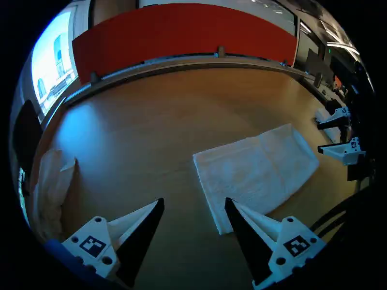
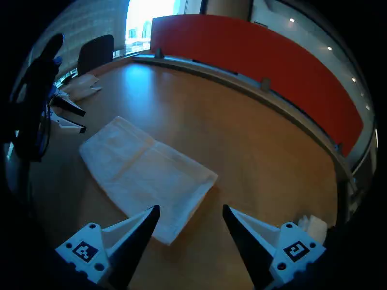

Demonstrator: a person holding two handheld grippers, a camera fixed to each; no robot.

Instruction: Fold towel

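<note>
We see the towel (image 1: 256,171) lying flat on the wooden table (image 1: 145,121), white and folded over into a long rectangle, with a crease running across it. It sits between the two tools, nearer the table's front edge than the red partition (image 1: 184,36) along the far side.

In the left gripper view, the left gripper (image 1: 193,200) has its fingers spread wide with nothing between them. One fingertip overlaps the towel's near corner, and we cannot tell whether it touches the cloth. In the right gripper view, the right gripper (image 2: 191,208) is likewise spread and holds nothing, one fingertip over the towel's near edge.

A heap of other white cloth (image 1: 51,183) rests at the table's left edge, well apart from the towel, beside a dark chair (image 1: 26,133). A bright window (image 2: 150,19) stands behind the partition.
</note>
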